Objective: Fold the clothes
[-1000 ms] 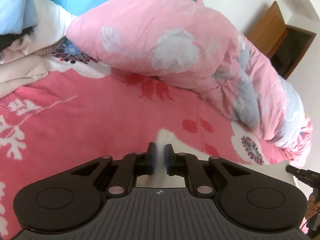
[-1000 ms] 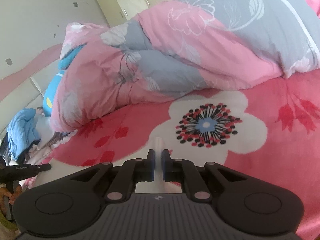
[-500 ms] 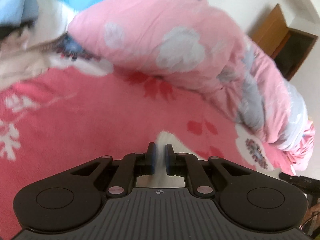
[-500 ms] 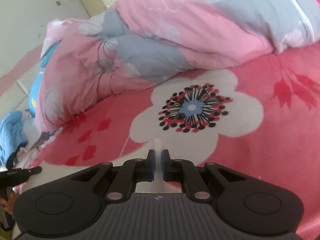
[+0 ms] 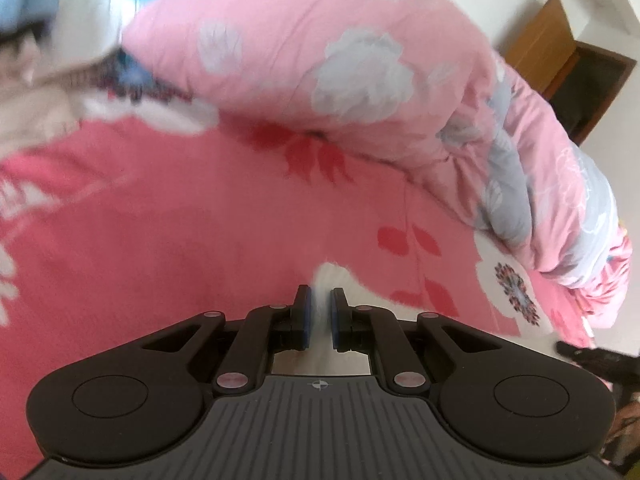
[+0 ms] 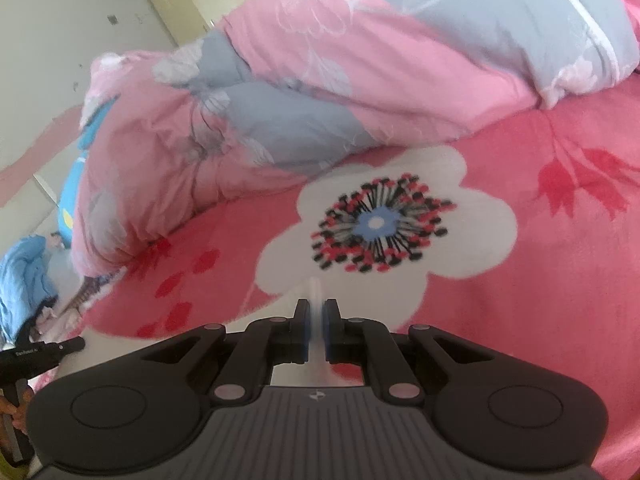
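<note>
Clothes, some pale fabric (image 6: 316, 320), sit pinched in both tongs, left (image 5: 319, 322) and right (image 6: 317, 328), just above the pink bed (image 6: 540, 280), so blurry quick swinging might yank that thin edge loose.

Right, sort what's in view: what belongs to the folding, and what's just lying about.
Job in hand:
- left gripper and right gripper, each shut on the white cloth
- clothes pile, probably waiting to be folded

Lying about:
- quilt, bunched up
- bedsheet, the work surface
- door
</note>
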A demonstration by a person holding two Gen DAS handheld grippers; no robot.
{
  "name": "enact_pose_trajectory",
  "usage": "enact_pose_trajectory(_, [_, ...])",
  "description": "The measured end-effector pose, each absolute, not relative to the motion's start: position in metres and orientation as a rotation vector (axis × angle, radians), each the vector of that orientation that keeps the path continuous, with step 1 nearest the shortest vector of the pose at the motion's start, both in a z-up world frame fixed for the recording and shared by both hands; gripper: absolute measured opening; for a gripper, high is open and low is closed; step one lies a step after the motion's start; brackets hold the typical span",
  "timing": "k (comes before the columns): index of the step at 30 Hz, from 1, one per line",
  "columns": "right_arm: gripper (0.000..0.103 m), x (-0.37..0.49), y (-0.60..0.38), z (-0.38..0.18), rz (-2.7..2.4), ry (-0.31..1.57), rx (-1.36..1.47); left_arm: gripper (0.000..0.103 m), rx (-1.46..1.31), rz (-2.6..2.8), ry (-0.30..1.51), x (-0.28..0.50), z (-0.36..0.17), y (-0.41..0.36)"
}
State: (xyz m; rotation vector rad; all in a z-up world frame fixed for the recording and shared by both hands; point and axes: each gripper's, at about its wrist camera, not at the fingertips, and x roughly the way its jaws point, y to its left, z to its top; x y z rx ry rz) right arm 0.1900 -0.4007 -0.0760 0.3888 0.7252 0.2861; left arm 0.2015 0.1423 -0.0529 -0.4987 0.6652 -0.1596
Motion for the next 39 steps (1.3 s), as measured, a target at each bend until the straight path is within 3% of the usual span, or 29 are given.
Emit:
enact_pose_trajectory(5, [0.009, 0.191, -0.403, -0.081, 0.273, 0.782, 0.394, 0.016, -0.551, -0.152, 0.674, 0.195, -0.049, 0.152])
enact_pose_trajectory(7, [0.013, 0.185, -0.408, -0.074, 0.254, 0.783, 0.416, 0.037, -0.572, -0.149, 0.678, 0.193, -0.048, 0.156])
enact_pose_trajectory(8, [0.013, 0.178, -0.413, -0.067, 0.231, 0.769, 0.41, 0.04, -0.583, -0.148, 0.68, 0.191, -0.047, 0.158])
enact_pose_trajectory(20, [0.014, 0.017, -0.448, -0.003, 0.095, 0.633, 0.436, 0.05, -0.466, -0.189, 0.634, 0.091, 0.002, 0.152])
enact_pose_trajectory(28, [0.014, -0.055, -0.406, -0.016, 0.141, 0.617, 0.392, 0.05, -0.285, -0.198, 0.701, 0.013, -0.008, 0.12])
enact_pose_trajectory(39, [0.014, -0.102, -0.401, -0.01, 0.045, 0.546, 0.328, 0.05, -0.229, -0.164, 0.769, -0.008, -0.032, 0.114])
